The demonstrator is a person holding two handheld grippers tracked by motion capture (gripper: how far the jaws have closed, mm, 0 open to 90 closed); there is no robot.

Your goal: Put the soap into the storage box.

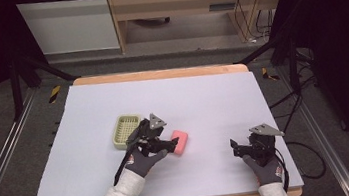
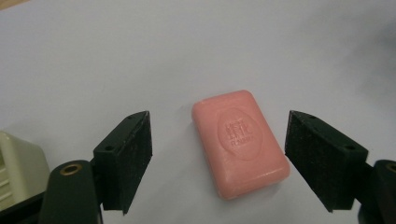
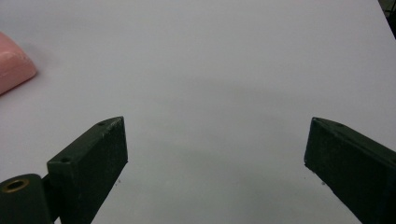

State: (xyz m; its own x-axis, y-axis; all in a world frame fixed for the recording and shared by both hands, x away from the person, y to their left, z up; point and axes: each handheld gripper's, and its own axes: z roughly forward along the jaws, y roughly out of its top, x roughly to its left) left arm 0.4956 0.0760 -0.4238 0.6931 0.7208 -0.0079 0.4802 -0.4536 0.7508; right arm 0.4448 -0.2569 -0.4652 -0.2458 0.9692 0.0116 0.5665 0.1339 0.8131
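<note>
- One pink rectangular bar of soap point(image 1: 180, 141) with rounded corners lies flat on the table just right of centre in the high view; in the left gripper view the bar point(image 2: 240, 142) carries an oval embossed stamp whose lettering is too small to read, and its surface looks smooth and matte.
- One pale green plastic soap dish point(image 1: 125, 130) with a slatted floor sits left of centre in the high view, near the soap but apart from it; its cream-looking corner point(image 2: 18, 170) enters at the lower left of the left gripper view.
- One table with a smooth pale lilac top sheet point(image 1: 202, 94) over a light wooden edge bears both items.
- Two black hand-held grippers, each with a grey three-cornered plate on top and held by a grey-gloved hand in a light grey sleeve.
- Left gripper point(image 1: 164, 144): at centre of the high view, just beside the soap; in its own view its two jaws stand wide apart, one on each side of the bar, neither touching it; the pads point(image 2: 135, 158) look dark and finely textured.
- Right gripper point(image 1: 237, 148): at lower right of the high view, well apart from the soap; its jaws are spread over bare sheet, with a pink corner of the bar at the upper left of its own view.
</note>
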